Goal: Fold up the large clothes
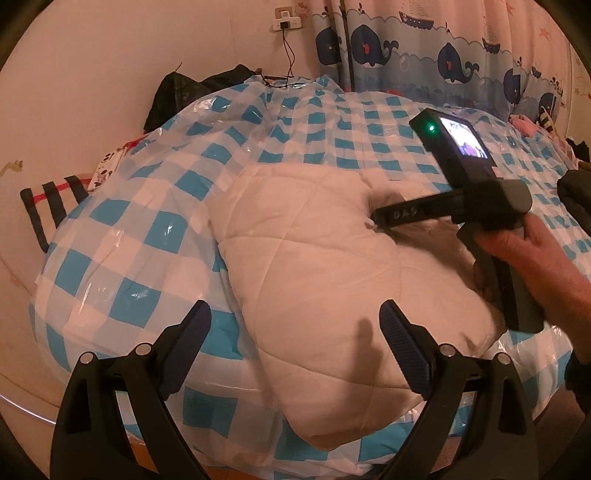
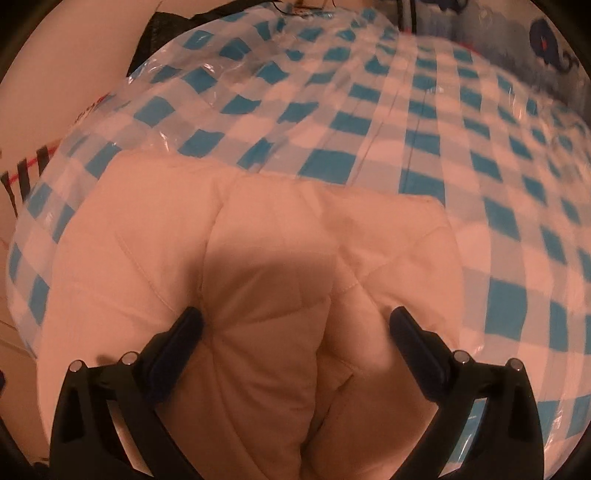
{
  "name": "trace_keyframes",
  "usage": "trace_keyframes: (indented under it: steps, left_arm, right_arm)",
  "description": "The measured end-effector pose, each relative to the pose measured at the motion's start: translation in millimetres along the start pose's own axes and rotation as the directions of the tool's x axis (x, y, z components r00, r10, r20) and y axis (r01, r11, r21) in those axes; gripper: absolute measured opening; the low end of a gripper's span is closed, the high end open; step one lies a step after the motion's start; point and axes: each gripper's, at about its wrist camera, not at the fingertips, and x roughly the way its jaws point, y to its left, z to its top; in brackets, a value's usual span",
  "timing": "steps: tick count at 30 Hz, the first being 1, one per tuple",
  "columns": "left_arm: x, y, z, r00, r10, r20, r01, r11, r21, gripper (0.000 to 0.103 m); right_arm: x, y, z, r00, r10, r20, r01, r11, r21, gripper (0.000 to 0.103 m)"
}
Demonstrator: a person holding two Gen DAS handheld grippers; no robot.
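A puffy white quilted garment [image 1: 314, 266] lies bunched on a bed under a blue-and-white checked plastic sheet [image 1: 155, 206]. My left gripper [image 1: 293, 314] hovers open just above the garment's near edge, with nothing between its fingers. A hand [image 1: 532, 254] holds my right gripper [image 1: 373, 219], which comes in from the right and pokes into the garment's far side. In the right wrist view the right gripper [image 2: 295, 317] is open wide, and a bulging fold of the white garment [image 2: 258, 240] fills the space between its fingers [image 2: 184, 332]. The checked sheet [image 2: 443, 147] stretches beyond.
A black bag [image 1: 177, 96] leans on the wall at the back left, below a wall socket [image 1: 286, 22] with a dangling cable. A whale-print curtain [image 1: 424, 48] hangs behind the bed. A striped cloth [image 1: 51, 206] lies at the left, dark clothes [image 1: 576, 199] at the right edge.
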Motion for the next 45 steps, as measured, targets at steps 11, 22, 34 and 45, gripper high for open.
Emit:
trace_keyframes:
  steps: [11, 22, 34, 45]
  left_arm:
    - [-7, 4, -2, 0.997, 0.068, 0.027, -0.068, 0.997, 0.021, 0.088]
    - [3, 59, -15, 0.982, -0.186, -0.02, 0.173, 0.943, -0.285, 0.088]
    - [72, 102, -33, 0.949, -0.307, -0.071, 0.228, 0.824, -0.519, 0.088]
    - [5, 66, -12, 0.997, -0.072, 0.027, 0.076, 0.964, -0.256, 0.089]
  right_arm:
    - [-65, -92, -65, 0.996, 0.082, 0.033, -0.086, 0.981, 0.175, 0.097]
    - [-32, -134, -134, 0.92, 0.383, -0.076, -0.314, 0.842, 0.439, 0.097]
    - [-37, -61, -134, 0.919, 0.353, -0.177, -0.314, 0.925, 0.214, 0.097]
    - [-140, -42, -134, 0.958, -0.13, 0.255, 0.118, 0.991, 0.062, 0.097]
